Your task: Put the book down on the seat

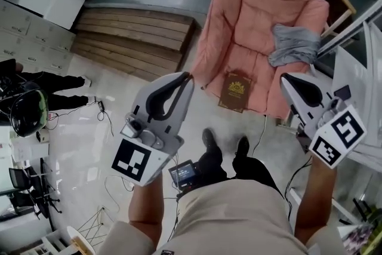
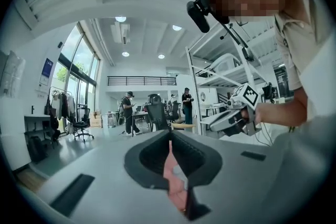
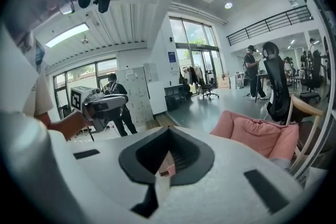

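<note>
And there it is: the book [image 1: 237,91] lies flat on the seat of the pink armchair [image 1: 256,21], cover up, close to the front edge. A grey cloth [image 1: 293,45] is bunched on the chair's right side, clear of the book.

We see both claws held high and well apart from the book. The left gripper [image 1: 186,76] has its jaws pressed together with nothing between them. The right gripper [image 1: 285,77] is closed and empty too.

Around the chair, a slatted wooden platform [image 1: 134,33] sits just to its left, with white cabinets [image 1: 30,39] further out and a white rack [image 1: 358,63] on the right. Pale tiles [image 1: 119,98] lie underfoot, with dark glossy flooring beyond. The gripper views take in tall windows, office chairs and people standing at the far end.
</note>
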The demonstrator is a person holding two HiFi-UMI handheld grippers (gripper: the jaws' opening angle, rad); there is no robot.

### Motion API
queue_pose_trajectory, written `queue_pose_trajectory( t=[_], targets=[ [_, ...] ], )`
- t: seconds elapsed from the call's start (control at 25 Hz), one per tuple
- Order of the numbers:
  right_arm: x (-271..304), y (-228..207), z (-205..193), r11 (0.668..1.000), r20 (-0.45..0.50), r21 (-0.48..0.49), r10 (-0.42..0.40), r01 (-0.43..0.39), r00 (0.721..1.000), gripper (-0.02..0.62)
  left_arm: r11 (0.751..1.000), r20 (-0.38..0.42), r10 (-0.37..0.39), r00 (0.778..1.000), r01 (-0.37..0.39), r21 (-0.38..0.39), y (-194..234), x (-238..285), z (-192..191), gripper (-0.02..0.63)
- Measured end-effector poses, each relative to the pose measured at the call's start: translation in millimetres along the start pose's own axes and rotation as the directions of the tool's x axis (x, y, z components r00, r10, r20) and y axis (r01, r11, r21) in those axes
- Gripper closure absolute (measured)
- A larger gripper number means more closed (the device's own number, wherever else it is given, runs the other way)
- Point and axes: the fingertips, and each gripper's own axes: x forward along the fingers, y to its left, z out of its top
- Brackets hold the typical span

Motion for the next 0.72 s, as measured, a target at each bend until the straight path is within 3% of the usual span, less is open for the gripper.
queue_pose_trajectory(
  t=[0.72],
  targets=[
    [-43.9, 51.3, 59.2, 0.996, 0.058, -0.084, -0.026, 0.03, 0.998, 0.606, 0.999, 0.064, -0.033, 0.997, 0.03, 0.039, -7.3, -47.5, 57.7, 0.586]
  ],
)
